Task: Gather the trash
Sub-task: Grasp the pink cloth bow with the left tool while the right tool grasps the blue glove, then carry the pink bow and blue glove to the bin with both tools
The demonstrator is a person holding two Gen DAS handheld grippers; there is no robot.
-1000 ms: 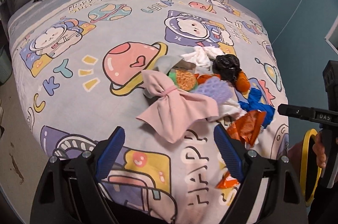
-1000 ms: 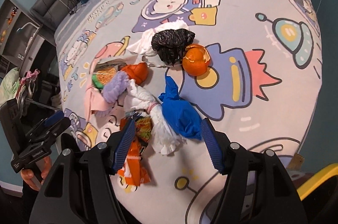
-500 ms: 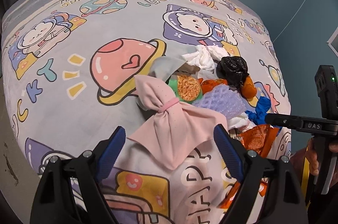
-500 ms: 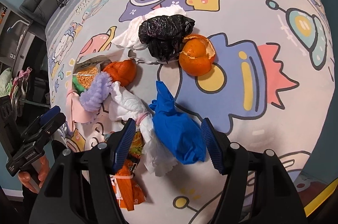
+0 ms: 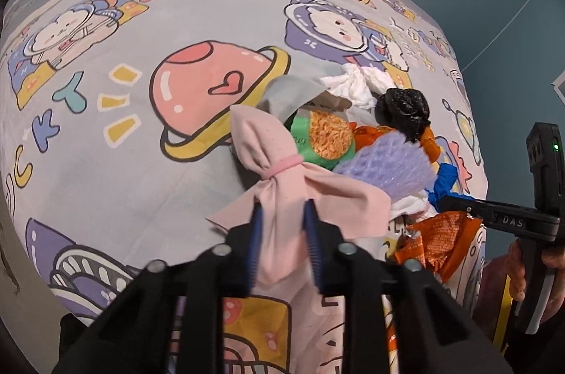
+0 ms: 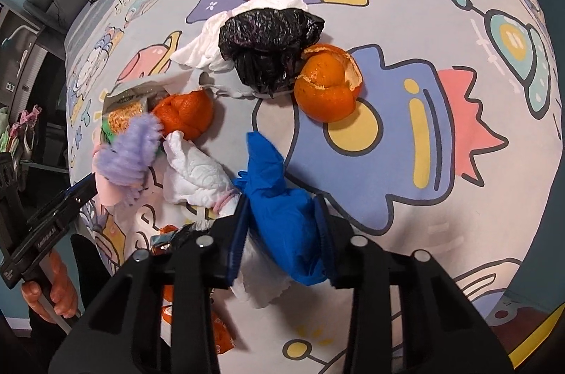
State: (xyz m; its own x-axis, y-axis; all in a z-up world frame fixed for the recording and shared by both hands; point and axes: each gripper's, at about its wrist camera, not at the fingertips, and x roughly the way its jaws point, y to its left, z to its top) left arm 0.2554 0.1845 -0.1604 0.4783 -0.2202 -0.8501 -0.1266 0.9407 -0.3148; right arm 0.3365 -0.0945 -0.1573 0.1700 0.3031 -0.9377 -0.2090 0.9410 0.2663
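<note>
Trash on the bed sheet [image 5: 106,162] — closing left gripper [image 5: 282,225] around pink cloth [image 5: 282,194], right gripper [image 6: 280,229] around blue glove [image 6: 279,194].

Legible text, both views:

- Bedsheet [image 6: 459,233], printed pattern: "HAPPY SPACE" near the far right corner, letters turned sideways in the right wrist view. The same two words repeat, small, near the far left edge in the left wrist view.
- Bedsheet, large coloured letters "C", "K", "T" along the left edge; full word not readable.
- Right gripper [image 5: 450,204], side of its body: white "DAS". Jaws closing, blue glove [image 6: 282,208] between them.
- Green packet [image 5: 300,134]: lettering present along its edge, too small and bent to read.
</note>
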